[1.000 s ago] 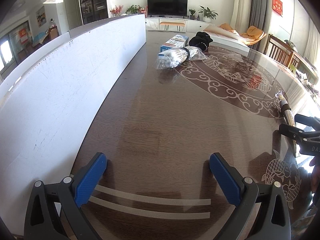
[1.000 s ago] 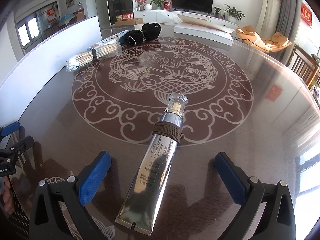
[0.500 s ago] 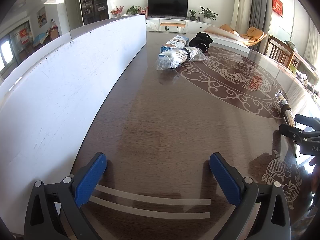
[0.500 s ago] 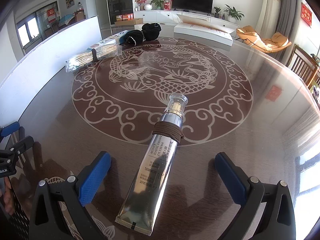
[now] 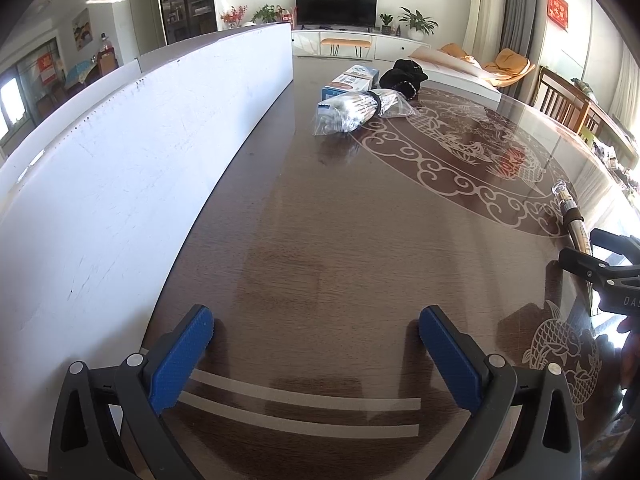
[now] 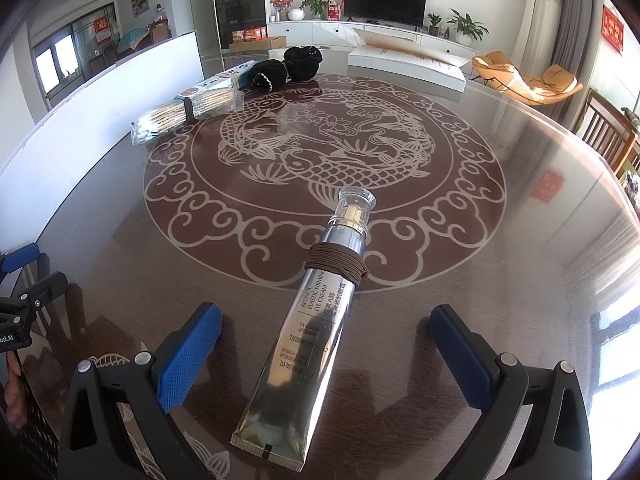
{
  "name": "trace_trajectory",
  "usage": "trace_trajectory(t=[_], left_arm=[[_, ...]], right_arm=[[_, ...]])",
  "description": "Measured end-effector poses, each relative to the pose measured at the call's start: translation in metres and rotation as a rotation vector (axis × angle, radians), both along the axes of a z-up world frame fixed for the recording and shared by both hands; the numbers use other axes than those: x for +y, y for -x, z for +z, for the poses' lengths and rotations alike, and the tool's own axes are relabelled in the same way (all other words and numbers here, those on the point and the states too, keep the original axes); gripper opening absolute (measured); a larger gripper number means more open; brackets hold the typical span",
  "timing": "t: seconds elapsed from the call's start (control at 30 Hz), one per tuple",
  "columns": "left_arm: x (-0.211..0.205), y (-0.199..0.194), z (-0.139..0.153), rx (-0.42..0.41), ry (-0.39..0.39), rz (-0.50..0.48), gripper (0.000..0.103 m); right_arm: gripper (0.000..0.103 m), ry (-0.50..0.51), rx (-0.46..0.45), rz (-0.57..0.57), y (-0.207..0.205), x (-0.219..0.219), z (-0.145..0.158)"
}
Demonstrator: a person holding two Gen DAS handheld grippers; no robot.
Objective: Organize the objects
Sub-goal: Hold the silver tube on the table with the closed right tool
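Right claw (image 6: pixel 320 344), jaws spread wide and empty, straddles the tube (image 6: pixel 308 328) lying between them; light, soft-walled and slick, it is probably best pinched mid-body, below the band (image 6: pixel 336 266).

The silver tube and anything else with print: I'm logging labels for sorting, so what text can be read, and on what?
"RETINOL ELASTIC FIRMING EYE CREAM": silver tube.
Smaller lines on the tube: too small to read.
"DAS", cut off: right gripper's black frame.
Blue and white box: print blurred.
Red wall sign: unreadable.
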State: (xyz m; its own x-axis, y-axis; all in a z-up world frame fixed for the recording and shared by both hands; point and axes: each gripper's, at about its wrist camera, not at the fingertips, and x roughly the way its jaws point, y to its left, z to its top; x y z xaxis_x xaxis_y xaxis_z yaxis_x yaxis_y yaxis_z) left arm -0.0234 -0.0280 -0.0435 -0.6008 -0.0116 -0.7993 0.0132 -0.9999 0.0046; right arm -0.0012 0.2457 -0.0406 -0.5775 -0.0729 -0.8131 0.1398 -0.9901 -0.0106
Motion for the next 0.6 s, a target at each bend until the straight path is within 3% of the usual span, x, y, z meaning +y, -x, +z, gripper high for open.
trace_trajectory(t=[0.6], left_arm=[[0.012,-0.005,0.000,-0.004,0.003,-0.077,0.103]], right_arm=[[0.103,0.000,0.000,0.000,0.000,0.000,0.000]])
